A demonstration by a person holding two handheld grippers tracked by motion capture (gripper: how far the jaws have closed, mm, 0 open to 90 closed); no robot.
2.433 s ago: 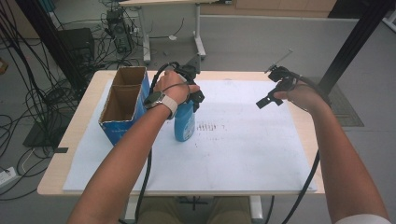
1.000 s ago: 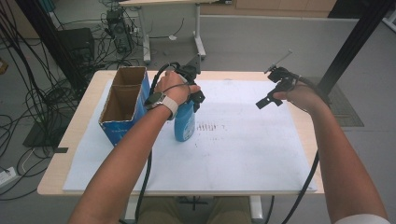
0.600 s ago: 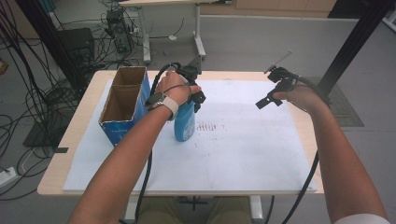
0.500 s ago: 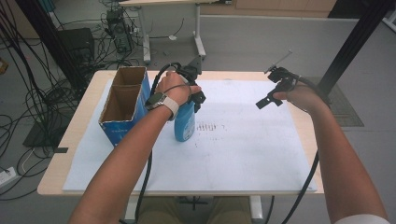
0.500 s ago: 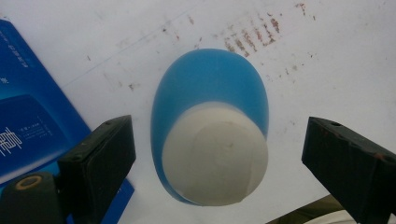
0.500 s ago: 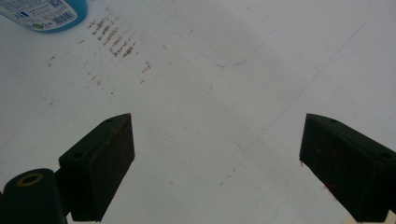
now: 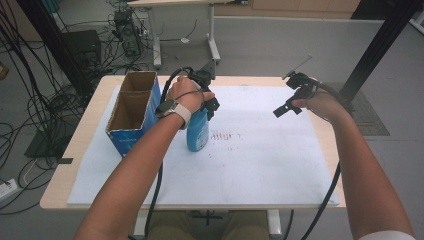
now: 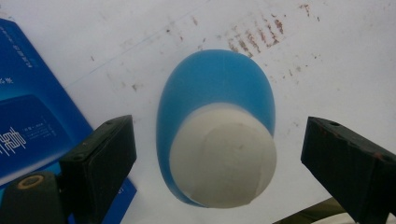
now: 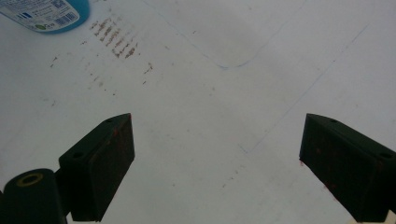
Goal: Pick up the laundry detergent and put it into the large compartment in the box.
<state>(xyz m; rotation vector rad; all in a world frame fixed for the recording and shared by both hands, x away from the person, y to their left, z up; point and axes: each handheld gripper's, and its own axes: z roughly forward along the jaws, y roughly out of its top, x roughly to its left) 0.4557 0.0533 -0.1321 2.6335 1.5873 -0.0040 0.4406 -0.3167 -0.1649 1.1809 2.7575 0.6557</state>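
Left gripper (image 8: 215,154) hangs straight above the blue bottle (image 7: 198,131), jaws spread wide on either side of its white cap (image 8: 222,161), pads clear of it. Bottle stands upright on the white mat (image 7: 260,165), long axis vertical, just beside the blue cardboard box (image 7: 131,112). Right gripper (image 7: 290,100) is well apart, released, holding nothing. Bottle: oval blue body, round white cap.

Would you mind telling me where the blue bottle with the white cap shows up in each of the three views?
High view: the blue bottle stands left of centre, under the left hand, beside the cardboard box.
Left gripper view: centre, seen from above, white cap between the open fingers.
Right gripper view: top left corner, just its labelled base.
Shared landmark: the brown scuff marks on the white sheet next to the bottle.
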